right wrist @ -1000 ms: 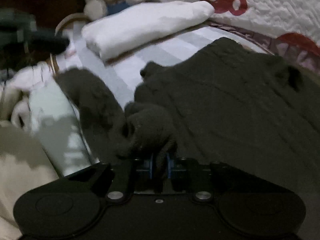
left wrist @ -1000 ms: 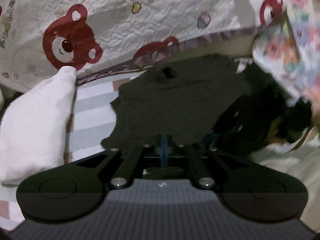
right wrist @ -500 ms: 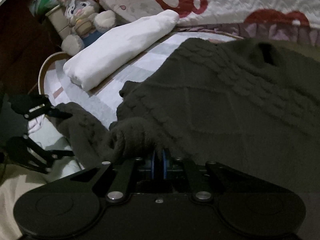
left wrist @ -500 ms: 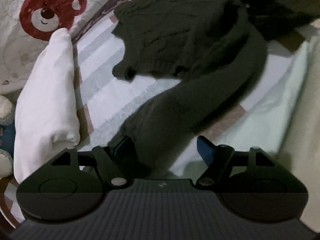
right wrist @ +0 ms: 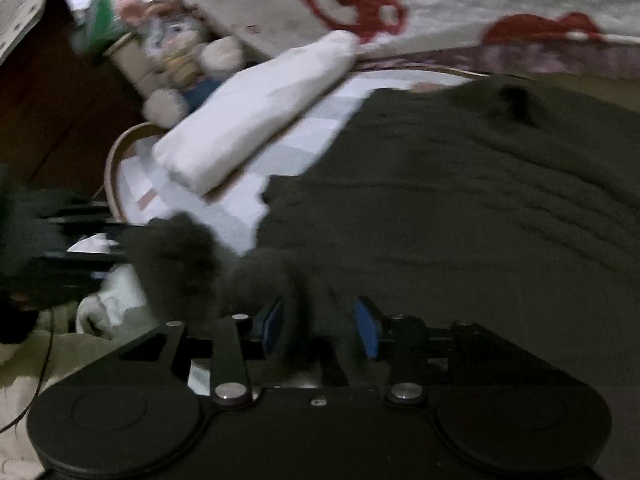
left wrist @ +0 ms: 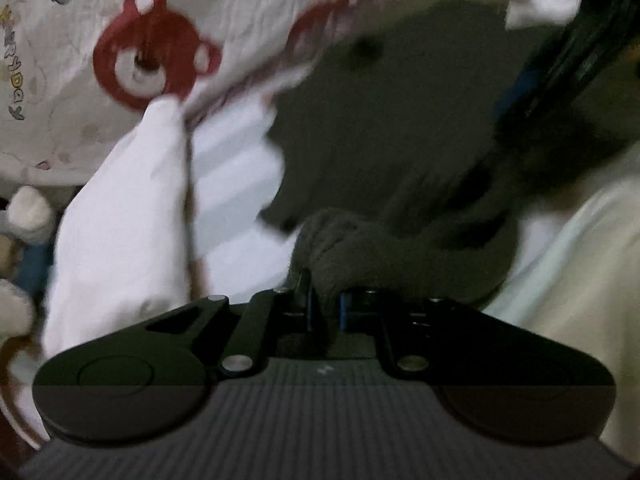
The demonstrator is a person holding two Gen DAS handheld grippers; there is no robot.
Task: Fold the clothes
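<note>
- Left claw [left wrist: 325, 308]: closed on the sleeve [left wrist: 360, 248] of the dark knit sweater [right wrist: 460, 208].
- Right claw [right wrist: 320, 326]: jaws parted, sweater cloth lying between them, not pinched.
- Sweater is spread on the striped bed sheet [right wrist: 288, 140], beside a folded white garment [right wrist: 248, 120]; bear-print quilt [left wrist: 160, 40] behind.

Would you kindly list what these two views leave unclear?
- Left wrist view: motion blur smears the dark knitted sweater; its knit pattern is unreadable.
- Left wrist view: the left gripper hides the pinched sleeve end.
- Right wrist view: the soft toy is blurred.
- Right wrist view: the frame edge cuts the sweater's right side.
</note>
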